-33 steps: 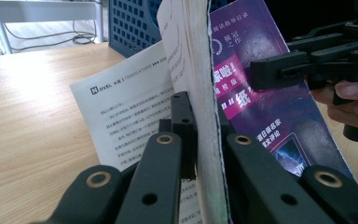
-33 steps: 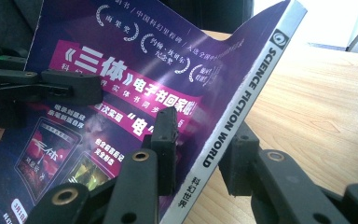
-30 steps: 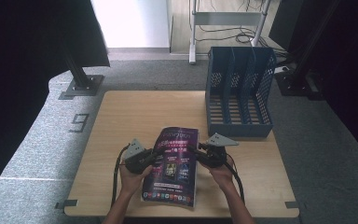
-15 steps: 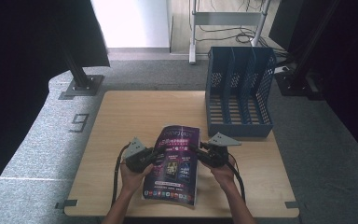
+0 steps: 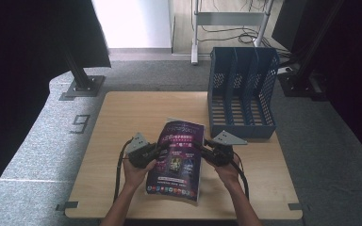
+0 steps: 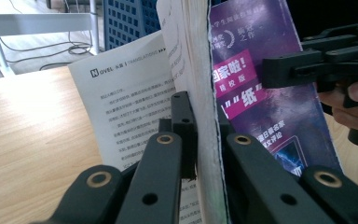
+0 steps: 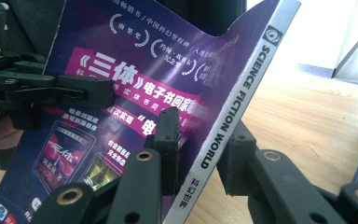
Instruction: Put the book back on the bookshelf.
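While your left gripper (image 5: 156,149) clamps the magazine's (image 5: 176,160) page edge at frame centre, your right gripper (image 5: 202,147) has been closing around its spine, above the tabletop (image 5: 122,113).

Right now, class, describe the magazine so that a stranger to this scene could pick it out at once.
Start at the wooden table with the blue file rack at its far right corner. Near its front edge, the magazine sits between the left gripper and right gripper. Its purple cover is the table's only printed thing.

A blue file rack (image 5: 242,96) stands at the table's (image 5: 122,122) far right corner; beyond it, a white shelf frame (image 5: 226,19) with cables on the floor.
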Available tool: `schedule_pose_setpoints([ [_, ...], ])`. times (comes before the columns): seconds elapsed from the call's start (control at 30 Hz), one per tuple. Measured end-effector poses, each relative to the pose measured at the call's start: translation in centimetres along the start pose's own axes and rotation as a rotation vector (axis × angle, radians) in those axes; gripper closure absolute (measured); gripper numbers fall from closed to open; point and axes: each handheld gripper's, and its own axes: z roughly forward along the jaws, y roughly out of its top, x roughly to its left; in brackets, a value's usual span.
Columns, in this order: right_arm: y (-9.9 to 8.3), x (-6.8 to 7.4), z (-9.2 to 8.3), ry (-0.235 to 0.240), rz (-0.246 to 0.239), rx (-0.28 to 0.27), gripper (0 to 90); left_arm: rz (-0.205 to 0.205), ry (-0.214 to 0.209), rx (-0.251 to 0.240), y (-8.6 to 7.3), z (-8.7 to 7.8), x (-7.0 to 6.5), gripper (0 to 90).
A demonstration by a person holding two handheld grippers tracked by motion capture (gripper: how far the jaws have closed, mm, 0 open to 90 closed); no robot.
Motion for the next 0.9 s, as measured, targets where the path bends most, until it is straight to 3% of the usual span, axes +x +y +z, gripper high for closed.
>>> schedule_pose_setpoints([
  [0.17, 0.7, 0.0, 0.0, -0.009, -0.014, -0.017, 72.0, 0.020, 0.028, -0.001, 1.0, 0.4, 0.0, 86.8],
  [0.27, 1.5, -0.4, 0.1, -0.024, -0.038, -0.035, 72.6, 0.033, 0.030, -0.015, 1.9, 0.8, 0.3, 86.8],
  [0.47, 3.0, -1.1, 0.2, -0.044, -0.042, -0.080, 75.8, 0.048, 0.029, -0.030, 3.6, 1.2, 0.8, 86.7],
  [0.73, 1.8, -0.8, -0.5, -0.030, -0.051, -0.091, 77.4, 0.067, 0.022, -0.009, 2.4, 1.0, 0.3, 86.0],
  [0.9, 1.6, -0.4, -0.8, -0.027, -0.067, -0.109, 77.8, 0.063, 0.035, -0.025, 2.0, 0.6, 0.4, 86.0],
])
